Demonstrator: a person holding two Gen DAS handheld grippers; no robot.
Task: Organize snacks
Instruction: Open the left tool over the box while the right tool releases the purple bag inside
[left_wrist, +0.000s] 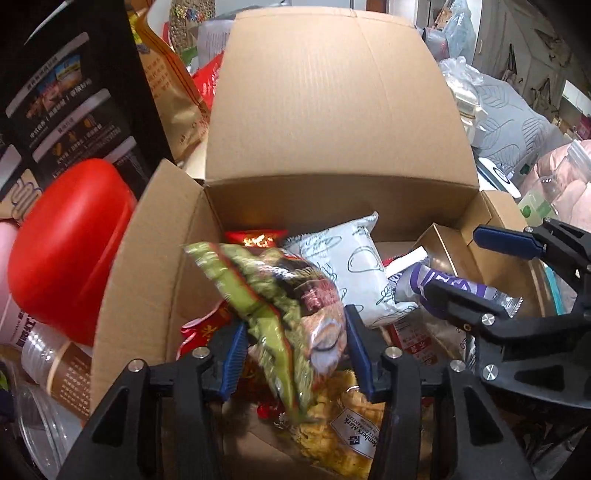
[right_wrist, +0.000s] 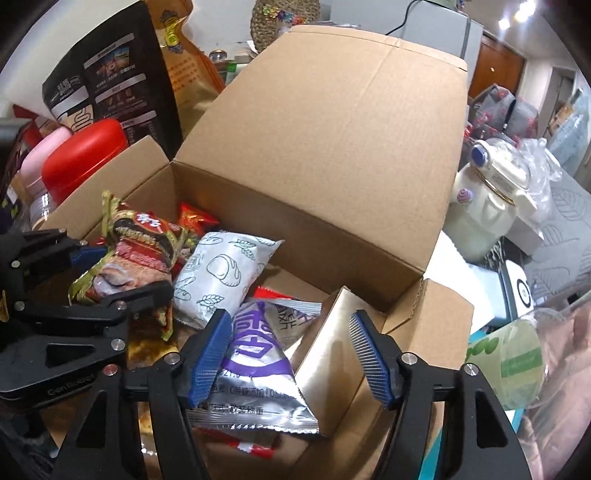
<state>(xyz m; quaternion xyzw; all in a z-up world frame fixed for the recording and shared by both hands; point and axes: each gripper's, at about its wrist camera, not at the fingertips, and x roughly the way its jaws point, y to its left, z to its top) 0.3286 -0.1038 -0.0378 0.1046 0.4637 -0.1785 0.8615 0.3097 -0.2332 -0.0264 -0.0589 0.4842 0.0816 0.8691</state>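
An open cardboard box (left_wrist: 332, 110) (right_wrist: 332, 147) holds several snack packets. My left gripper (left_wrist: 297, 354) (right_wrist: 122, 273) hangs over its left side. A green and red snack packet (left_wrist: 288, 295) (right_wrist: 136, 251) stands between its blue pads, blurred and loose, so the jaws are open. My right gripper (right_wrist: 291, 354) (left_wrist: 476, 269) is open over the box's right side. A purple and silver packet (right_wrist: 255, 354) (left_wrist: 461, 286) lies below it, leaning on the left pad and a gold carton (right_wrist: 332, 350). A white bread packet (left_wrist: 354, 266) (right_wrist: 221, 273) lies in the middle.
A red-lidded jar (left_wrist: 70, 243) (right_wrist: 85, 162) and a tall black bag (left_wrist: 74, 92) crowd the box's left side. A white teapot (right_wrist: 491, 199) and a green-labelled clear container (right_wrist: 517, 365) sit to the right. A yellow snack bag (left_wrist: 343, 432) lies under the left gripper.
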